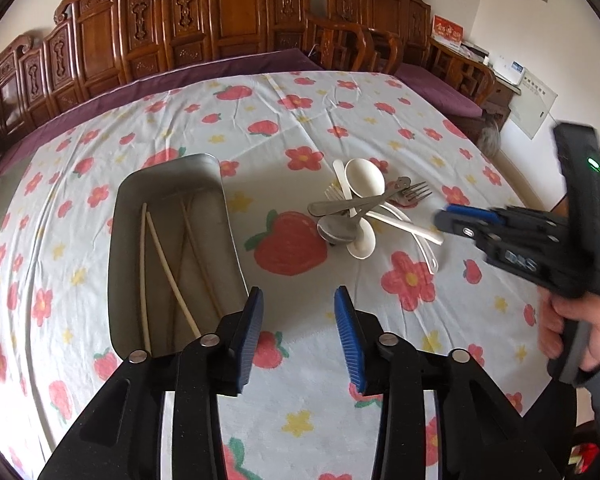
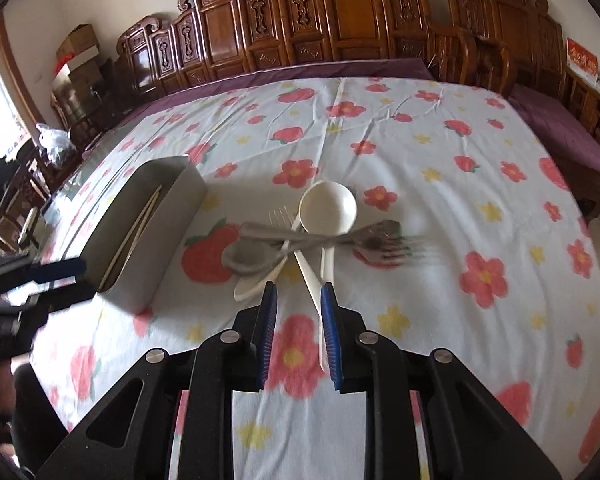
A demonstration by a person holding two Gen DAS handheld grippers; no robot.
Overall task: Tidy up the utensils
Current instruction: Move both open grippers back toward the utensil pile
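Note:
A grey metal tray (image 1: pixel 168 188) holds several pale chopsticks (image 1: pixel 168 268); it also shows in the right wrist view (image 2: pixel 180 208). To its right lies a pile of utensils: a white ladle spoon (image 1: pixel 364 178) (image 2: pixel 328 208), metal spoons (image 1: pixel 338 230) (image 2: pixel 252 254), metal forks (image 1: pixel 410 192) (image 2: pixel 388 246) and white plastic spoons (image 1: pixel 412 230). My left gripper (image 1: pixel 299 300) is open and empty, near the tray's near right corner. My right gripper (image 2: pixel 299 292) is open over the near handles of the white spoons (image 2: pixel 324 332); it also shows in the left wrist view (image 1: pixel 444 220).
The table is covered by a white cloth (image 1: pixel 380 120) printed with red flowers and strawberries. Carved wooden chairs (image 1: pixel 228 12) and a purple-cushioned bench (image 1: pixel 436 88) line the far side. Boxes and bags (image 2: pixel 76 64) stand at the far left.

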